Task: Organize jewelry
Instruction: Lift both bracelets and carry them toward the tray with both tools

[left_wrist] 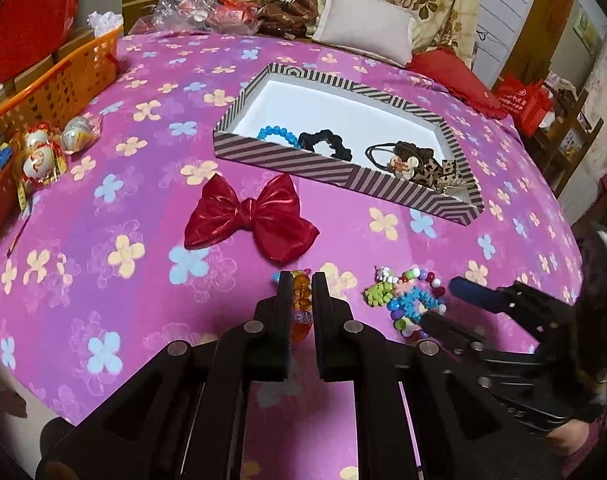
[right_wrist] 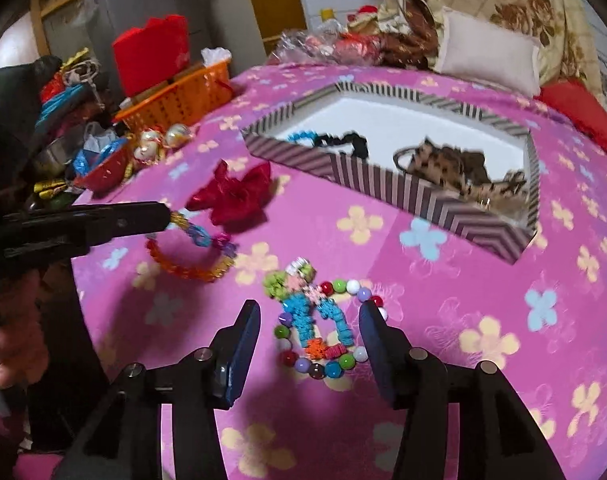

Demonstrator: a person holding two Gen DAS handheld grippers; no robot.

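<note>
Left gripper [left_wrist: 301,280] nearest, fingers pinching orange bead bracelet [right_wrist: 187,252] at one edge; rest of loop lies on pink flowered cloth [left_wrist: 103,200]. Right gripper [right_wrist: 309,312] beside it, fingers spread wide either side of multicoloured bead bracelet [right_wrist: 323,324], which lies flat, not gripped. Red satin bow [left_wrist: 251,220] on cloth just beyond both. Farther back, striped box [left_wrist: 287,160] holding blue bead bracelet [left_wrist: 277,135], black scrunchie [left_wrist: 323,144], leopard-print hair tie [left_wrist: 423,164]. Orange basket [left_wrist: 59,80] at far left edge.
</note>
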